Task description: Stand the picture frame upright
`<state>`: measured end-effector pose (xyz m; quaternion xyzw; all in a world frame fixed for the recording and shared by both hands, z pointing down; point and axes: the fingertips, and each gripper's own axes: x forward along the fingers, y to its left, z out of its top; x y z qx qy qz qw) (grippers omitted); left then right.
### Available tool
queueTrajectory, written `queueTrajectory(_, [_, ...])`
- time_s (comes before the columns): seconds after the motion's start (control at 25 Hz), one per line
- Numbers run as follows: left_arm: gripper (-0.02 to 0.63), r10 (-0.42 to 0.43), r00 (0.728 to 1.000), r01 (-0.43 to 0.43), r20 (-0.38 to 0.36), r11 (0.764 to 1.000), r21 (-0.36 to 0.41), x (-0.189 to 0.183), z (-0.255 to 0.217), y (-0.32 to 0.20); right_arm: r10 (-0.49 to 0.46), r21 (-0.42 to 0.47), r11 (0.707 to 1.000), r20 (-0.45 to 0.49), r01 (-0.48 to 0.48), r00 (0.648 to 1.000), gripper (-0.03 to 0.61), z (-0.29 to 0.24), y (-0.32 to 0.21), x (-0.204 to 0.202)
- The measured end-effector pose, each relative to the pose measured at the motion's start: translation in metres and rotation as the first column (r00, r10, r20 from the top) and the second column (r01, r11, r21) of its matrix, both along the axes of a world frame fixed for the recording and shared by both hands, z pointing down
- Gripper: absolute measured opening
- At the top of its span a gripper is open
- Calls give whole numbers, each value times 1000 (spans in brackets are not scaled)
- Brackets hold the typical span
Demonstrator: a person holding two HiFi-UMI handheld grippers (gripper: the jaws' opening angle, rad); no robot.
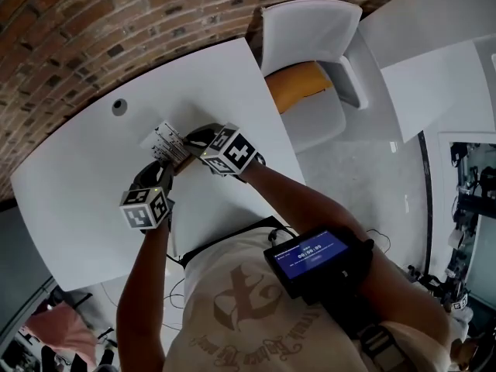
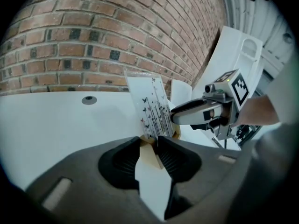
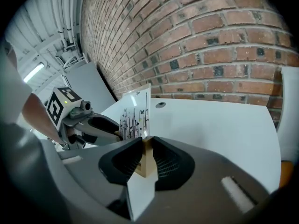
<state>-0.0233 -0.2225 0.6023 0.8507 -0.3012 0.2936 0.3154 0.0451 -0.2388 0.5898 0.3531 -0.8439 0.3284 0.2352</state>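
Note:
The picture frame (image 1: 168,143) is a clear panel printed with black stems and butterflies, set in a small wooden base. It is over the white table (image 1: 77,169), between my two grippers. My left gripper (image 1: 160,173) is shut on one end of the wooden base (image 2: 150,154), and the panel (image 2: 152,104) rises past its jaws, leaning a little. My right gripper (image 1: 194,143) is shut on the other end of the base (image 3: 146,157), with the panel (image 3: 134,115) just beyond. Each gripper shows in the other's view: the right gripper (image 2: 180,117), the left gripper (image 3: 113,135). Whether the base touches the table is hidden.
A round cable hole (image 1: 118,107) lies in the table behind the frame. A brick wall (image 1: 93,22) runs along the far edge. A white chair with an orange cushion (image 1: 301,82) stands at the table's right end. A dark device with a blue screen (image 1: 308,256) hangs on the person's chest.

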Motion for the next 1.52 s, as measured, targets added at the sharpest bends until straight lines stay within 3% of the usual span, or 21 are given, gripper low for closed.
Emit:
queueTrajectory(0.28, [127, 72, 997, -72, 0, 995, 63, 32, 1, -22, 60, 25, 998, 11, -60, 998, 83, 4, -15, 30])
queueTrajectory(0.72, [129, 151, 988, -154, 28, 981, 121, 49, 6, -81, 116, 72, 990, 33, -118, 993, 83, 11, -69, 49])
queueTrajectory(1.04, [130, 234, 965, -253, 117, 949, 188, 58, 20, -118, 133, 72, 988, 19, -134, 991, 83, 29, -101, 58])
queueTrajectory(1.52, [132, 270, 944, -315, 189, 906, 281, 58, 34, -180, 155, 144, 978, -5, -152, 988, 83, 35, -159, 58])
